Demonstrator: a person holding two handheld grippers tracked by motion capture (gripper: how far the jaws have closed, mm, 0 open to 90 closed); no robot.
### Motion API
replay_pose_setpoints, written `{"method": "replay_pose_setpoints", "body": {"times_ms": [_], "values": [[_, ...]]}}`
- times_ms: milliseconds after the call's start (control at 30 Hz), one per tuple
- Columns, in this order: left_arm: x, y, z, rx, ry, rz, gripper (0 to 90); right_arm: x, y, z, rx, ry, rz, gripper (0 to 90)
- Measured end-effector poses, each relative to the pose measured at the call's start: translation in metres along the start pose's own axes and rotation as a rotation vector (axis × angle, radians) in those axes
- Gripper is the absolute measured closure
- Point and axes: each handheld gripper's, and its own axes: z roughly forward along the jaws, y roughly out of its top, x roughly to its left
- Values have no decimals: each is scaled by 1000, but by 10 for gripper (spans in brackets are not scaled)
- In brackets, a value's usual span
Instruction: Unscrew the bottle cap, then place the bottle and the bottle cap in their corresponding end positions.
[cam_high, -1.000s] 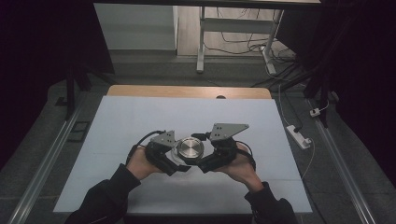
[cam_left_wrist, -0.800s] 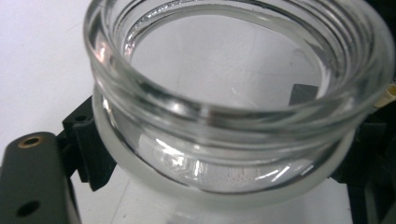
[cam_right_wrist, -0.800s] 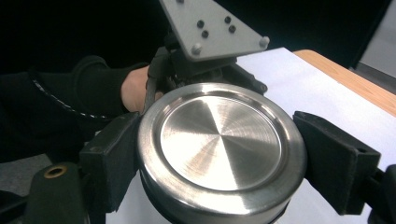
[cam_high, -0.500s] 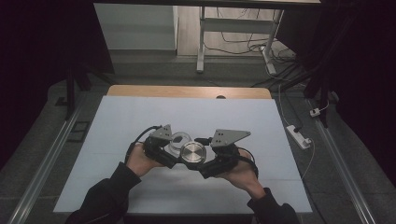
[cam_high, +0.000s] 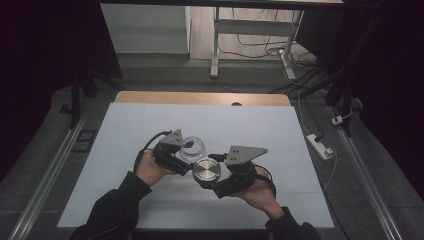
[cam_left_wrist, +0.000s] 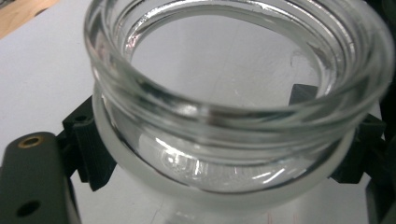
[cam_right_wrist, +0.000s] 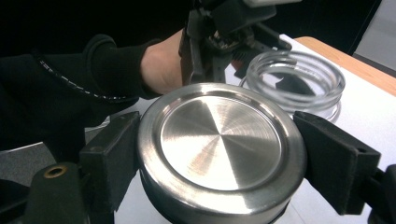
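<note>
A clear glass jar (cam_high: 193, 148) with an open threaded mouth stands on the white table (cam_high: 125, 130). My left gripper (cam_high: 181, 154) is shut on its body from the left. In the left gripper view the jar (cam_left_wrist: 233, 116) sits between the two black pads (cam_left_wrist: 88, 149). A round brushed-metal lid (cam_high: 206, 171) is off the jar, just in front of it and to its right, with my right gripper (cam_high: 212, 179) shut on its rim. In the right gripper view the lid (cam_right_wrist: 219, 140) lies flat between the pads (cam_right_wrist: 338, 161), and the jar (cam_right_wrist: 295, 80) stands behind it.
The white surface ends in a wooden strip (cam_high: 200, 98) at the far edge. A white power strip (cam_high: 320, 145) lies on the floor at the right, and a table frame (cam_high: 216, 40) with cables stands at the back. Metal rails (cam_high: 45, 180) run along both sides.
The lid sat on the jar between both grippers. The right gripper has since drawn it off towards the person, and the jar's open mouth now shows by the left gripper.
</note>
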Motion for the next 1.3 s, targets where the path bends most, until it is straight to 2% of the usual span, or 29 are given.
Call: {"method": "replay_pose_setpoints", "body": {"times_ms": [533,933,1300], "values": [[6,7,2,-12,22,-3,149,12,-19,8,15,5,0,181],[10,13,5,-22,33,-3,149,15,-38,22,63,1,3,181],[23,18,13,-28,57,-8,149,14,-50,30,72,-13,-2,181]]}}
